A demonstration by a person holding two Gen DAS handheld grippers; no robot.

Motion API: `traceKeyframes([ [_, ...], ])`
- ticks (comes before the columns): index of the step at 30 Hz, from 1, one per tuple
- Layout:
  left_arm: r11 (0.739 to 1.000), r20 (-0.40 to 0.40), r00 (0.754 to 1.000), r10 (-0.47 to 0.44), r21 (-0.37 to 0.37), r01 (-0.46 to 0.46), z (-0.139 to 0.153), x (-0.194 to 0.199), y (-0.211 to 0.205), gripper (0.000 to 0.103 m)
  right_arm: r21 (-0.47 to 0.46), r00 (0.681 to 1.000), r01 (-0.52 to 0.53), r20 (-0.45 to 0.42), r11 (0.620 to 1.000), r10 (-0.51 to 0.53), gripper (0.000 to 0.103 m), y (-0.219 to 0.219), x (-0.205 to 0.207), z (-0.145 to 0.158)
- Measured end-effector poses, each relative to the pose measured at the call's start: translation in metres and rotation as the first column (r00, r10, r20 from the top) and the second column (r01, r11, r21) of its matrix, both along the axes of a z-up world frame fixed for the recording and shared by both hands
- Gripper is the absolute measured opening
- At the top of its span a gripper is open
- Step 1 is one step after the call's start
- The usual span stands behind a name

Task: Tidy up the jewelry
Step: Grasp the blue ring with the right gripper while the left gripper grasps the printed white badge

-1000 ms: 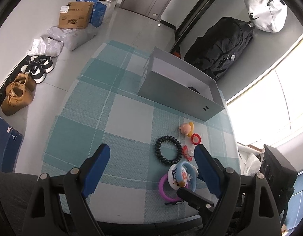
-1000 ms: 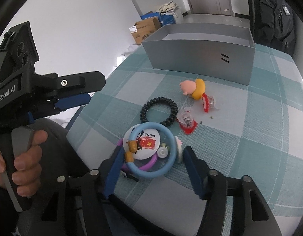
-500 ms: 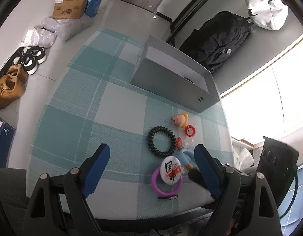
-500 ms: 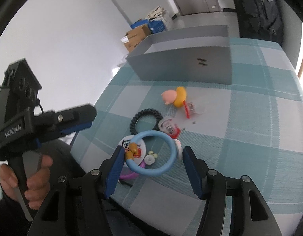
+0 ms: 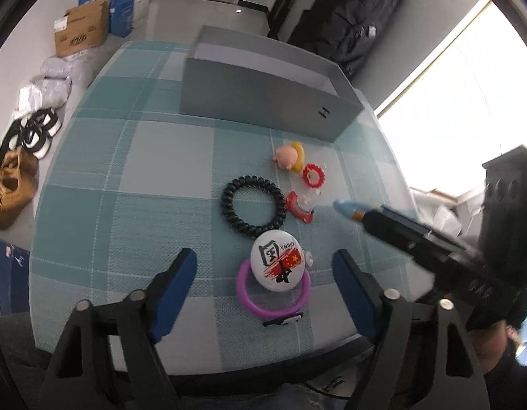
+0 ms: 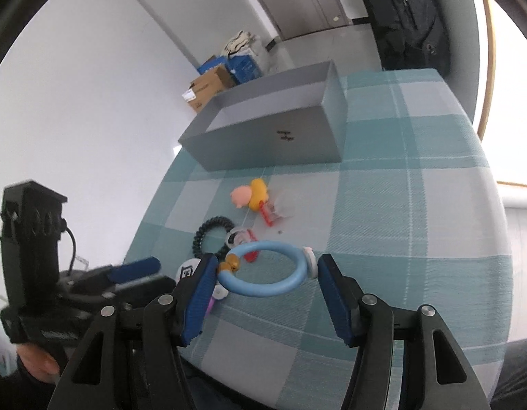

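Observation:
My right gripper (image 6: 265,273) is shut on a light blue bracelet (image 6: 263,287) with a small gold charm and holds it above the table; its tip shows in the left wrist view (image 5: 343,205). My left gripper (image 5: 263,273) is open and empty, hovering over a white China badge (image 5: 277,264) lying on a purple ring (image 5: 253,302). A black coil hair tie (image 5: 251,206), a pink and yellow toy clip (image 5: 291,155) and red trinkets (image 5: 313,174) lie beyond. A grey open box (image 5: 263,102) stands at the far side.
The table wears a teal checked cloth (image 5: 126,177). Shoes (image 5: 14,184), cardboard boxes (image 5: 80,32) and a black backpack (image 5: 352,17) sit on the floor around it. The near table edge lies just below the left gripper.
The right gripper has lifted the blue bracelet off the pile and carried it up and to the right. The left gripper has moved nearer the badge and purple ring.

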State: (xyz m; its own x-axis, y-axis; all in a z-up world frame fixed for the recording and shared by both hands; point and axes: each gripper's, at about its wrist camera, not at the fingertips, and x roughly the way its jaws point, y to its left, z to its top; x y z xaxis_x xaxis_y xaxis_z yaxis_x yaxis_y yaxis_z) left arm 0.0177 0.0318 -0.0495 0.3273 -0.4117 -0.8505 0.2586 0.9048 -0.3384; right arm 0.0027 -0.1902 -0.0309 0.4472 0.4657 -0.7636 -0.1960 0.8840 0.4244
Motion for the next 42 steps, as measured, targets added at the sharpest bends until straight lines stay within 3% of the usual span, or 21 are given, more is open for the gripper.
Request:
traceKeyframes([
  [2,1.000,-0.002,1.000,-0.013,0.024,0.013,-0.004,0.000,-0.004,0.069,0.015,1.000,0.006,0.001,1.000,-0.006,0.059,-0.003,-0.001,0.002],
  [5,0.999,-0.014,1.000,-0.029,0.042,0.029,-0.009,0.001,-0.008,0.048,0.024,1.000,0.011,0.007,1.000,-0.012,0.059,-0.004,-0.001,0.005],
  [9,0.999,-0.009,0.999,-0.031,0.041,0.031,-0.010,0.002,-0.009,0.030,0.031,1.000,0.012,0.006,0.999,-0.012,0.059,-0.002,-0.001,0.004],
  [11,0.999,-0.001,1.000,-0.030,0.037,0.030,-0.008,0.002,-0.007,0.026,0.034,1.000,0.012,0.005,0.999,-0.013,0.059,-0.008,-0.002,0.005],
  [21,0.999,0.023,1.000,-0.011,0.041,0.010,-0.006,0.003,-0.008,0.021,0.055,1.000,0.022,-0.006,0.998,-0.022,0.059,-0.010,0.001,0.002],
  [27,1.000,0.015,1.000,0.011,-0.019,-0.011,-0.004,0.007,-0.001,0.020,0.058,1.000,0.021,-0.011,0.998,-0.021,0.059,-0.010,0.001,0.001],
  [30,1.000,0.013,1.000,0.009,-0.003,-0.009,-0.006,0.007,-0.002,0.011,0.060,1.000,0.022,-0.016,0.998,-0.021,0.059,-0.009,0.002,0.001],
  [36,1.000,0.029,1.000,0.003,0.000,-0.003,-0.003,0.007,-0.002,0.007,0.058,1.000,0.019,-0.020,0.998,-0.017,0.059,-0.007,0.002,0.000],
  [42,0.997,0.007,1.000,0.019,-0.079,-0.018,0.001,0.011,0.005,0.003,0.058,1.000,0.020,-0.020,0.998,-0.019,0.059,-0.007,0.002,0.000],
])
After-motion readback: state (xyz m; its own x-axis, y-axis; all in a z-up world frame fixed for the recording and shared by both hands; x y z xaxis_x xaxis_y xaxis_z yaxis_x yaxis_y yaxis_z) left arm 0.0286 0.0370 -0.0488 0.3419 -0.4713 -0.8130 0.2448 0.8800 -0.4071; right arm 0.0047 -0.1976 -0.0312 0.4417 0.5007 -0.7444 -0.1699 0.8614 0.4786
